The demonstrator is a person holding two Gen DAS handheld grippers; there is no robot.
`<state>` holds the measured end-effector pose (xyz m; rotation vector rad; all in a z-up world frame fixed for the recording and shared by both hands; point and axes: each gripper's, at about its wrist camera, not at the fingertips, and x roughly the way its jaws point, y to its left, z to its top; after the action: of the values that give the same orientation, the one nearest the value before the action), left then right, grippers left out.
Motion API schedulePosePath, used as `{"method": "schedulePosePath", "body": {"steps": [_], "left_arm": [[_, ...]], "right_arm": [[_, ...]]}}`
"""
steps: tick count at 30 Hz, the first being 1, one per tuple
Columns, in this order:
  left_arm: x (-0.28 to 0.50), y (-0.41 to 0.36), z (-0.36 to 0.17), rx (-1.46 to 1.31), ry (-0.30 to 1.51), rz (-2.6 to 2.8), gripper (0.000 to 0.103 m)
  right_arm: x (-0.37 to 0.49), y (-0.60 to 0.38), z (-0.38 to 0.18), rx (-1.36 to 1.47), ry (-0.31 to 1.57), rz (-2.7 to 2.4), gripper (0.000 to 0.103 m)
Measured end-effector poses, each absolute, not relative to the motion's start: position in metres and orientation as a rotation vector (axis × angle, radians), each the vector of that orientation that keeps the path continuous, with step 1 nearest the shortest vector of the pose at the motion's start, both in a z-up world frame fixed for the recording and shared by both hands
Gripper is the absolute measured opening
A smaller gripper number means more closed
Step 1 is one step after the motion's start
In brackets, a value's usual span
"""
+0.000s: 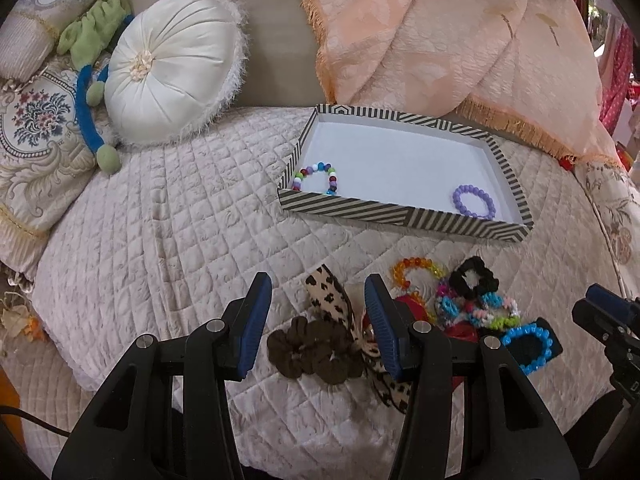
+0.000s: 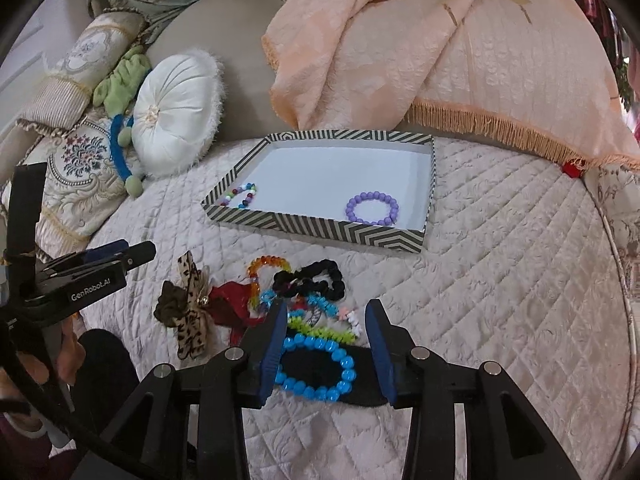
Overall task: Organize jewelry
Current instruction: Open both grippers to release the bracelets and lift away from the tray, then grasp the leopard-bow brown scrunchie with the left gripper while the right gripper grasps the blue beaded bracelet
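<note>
Jewelry lies in a tangled heap on the quilted bedspread [image 2: 500,280], just ahead of both our grippers, with two pieces already in the striped tray [image 2: 320,228] beyond: a purple bead bracelet [image 2: 372,208] toward the tray's near right corner and a multicolour bead bracelet [image 2: 241,196] at its near left. Our right gripper [image 2: 326,344] stands wide open and empty, jaws straddling the blue bead bracelet [image 2: 316,368], which rests on a dark patch we cannot identify. Our left gripper [image 1: 318,320] is likewise wide open and holds nothing; the brown scrunchie [image 1: 312,350] and the leopard-print bow [image 1: 332,300] sit between its fingers. We judge snagging the main risk: the blue bracelet touches a lime-green bead strand [image 2: 320,330], and closing low could drag that strand, or pinch the dark patch underneath. The soft quilt may give under pressure and let beads roll out. The two grippers are near each other, so a sideways sweep invites collision. Open quilt lies to the right of the right gripper; the tray's near wall must be cleared on approach, and its middle is free.
</note>
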<state>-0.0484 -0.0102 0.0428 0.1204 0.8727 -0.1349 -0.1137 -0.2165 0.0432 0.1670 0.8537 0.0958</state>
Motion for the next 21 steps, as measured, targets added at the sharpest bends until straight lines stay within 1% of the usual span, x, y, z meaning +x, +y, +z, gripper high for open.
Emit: {"method": "schedulePosePath", "body": {"steps": [15, 21], "left_arm": [[-0.067, -0.007, 0.042, 0.124, 0.881, -0.144, 0.048], [-0.064, 0.007, 0.043, 0.083, 0.923, -0.169, 0.048]], "right_arm": [[-0.131, -0.210, 0.044, 0.161, 0.860, 0.100, 0.041], [-0.135, -0.216, 0.037, 0.155, 0.887, 0.086, 0.042]]}}
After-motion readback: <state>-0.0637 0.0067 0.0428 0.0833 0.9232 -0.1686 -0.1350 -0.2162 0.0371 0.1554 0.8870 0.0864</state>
